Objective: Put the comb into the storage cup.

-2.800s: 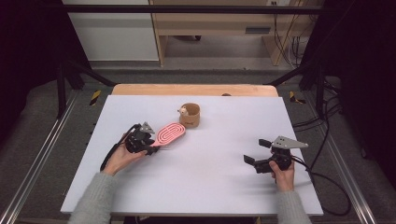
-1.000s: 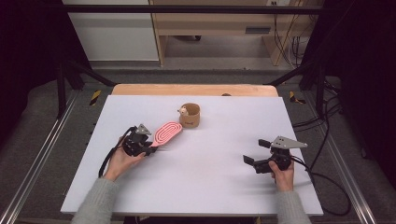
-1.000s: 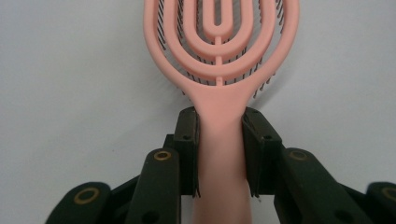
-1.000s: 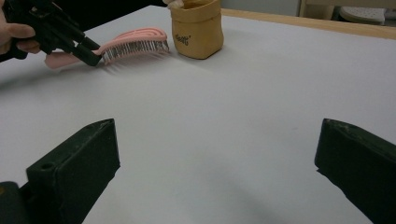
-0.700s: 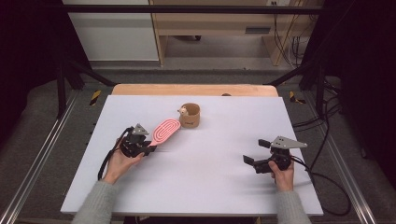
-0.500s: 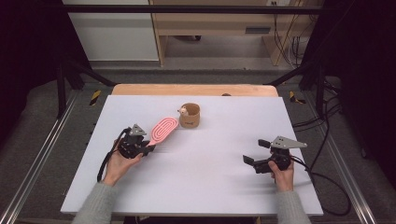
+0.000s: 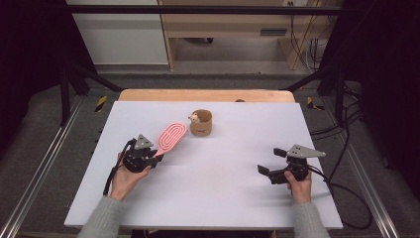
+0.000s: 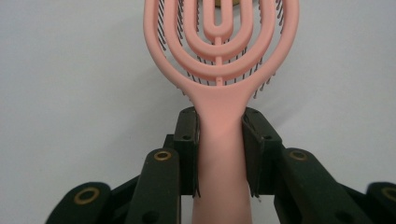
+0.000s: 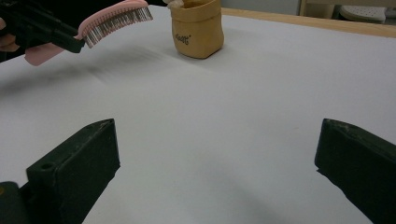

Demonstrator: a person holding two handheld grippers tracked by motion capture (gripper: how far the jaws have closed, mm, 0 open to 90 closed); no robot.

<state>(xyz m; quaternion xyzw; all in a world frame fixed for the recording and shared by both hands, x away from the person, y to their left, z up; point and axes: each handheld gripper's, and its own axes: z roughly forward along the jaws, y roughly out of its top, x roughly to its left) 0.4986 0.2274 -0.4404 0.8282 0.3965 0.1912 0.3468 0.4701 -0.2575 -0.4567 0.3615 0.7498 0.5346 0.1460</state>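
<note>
Left gripper [image 7: 157,159] has pulled back toward me and to the left since the earlier frame, taking the pink brush [image 7: 171,138] with it; right gripper [image 7: 270,162] hasn't budged. Near side: I see the right fingers [image 9: 74,163] spread wide, nothing between them, low over the white counter [image 7: 223,193]. Left fingers [image 8: 186,140] clenched on the brush handle, bristles facing down, head lifted clear of the counter. Farther back: tan cup [image 7: 201,123] stands upright, just beyond the brush head, not touching it.
</note>
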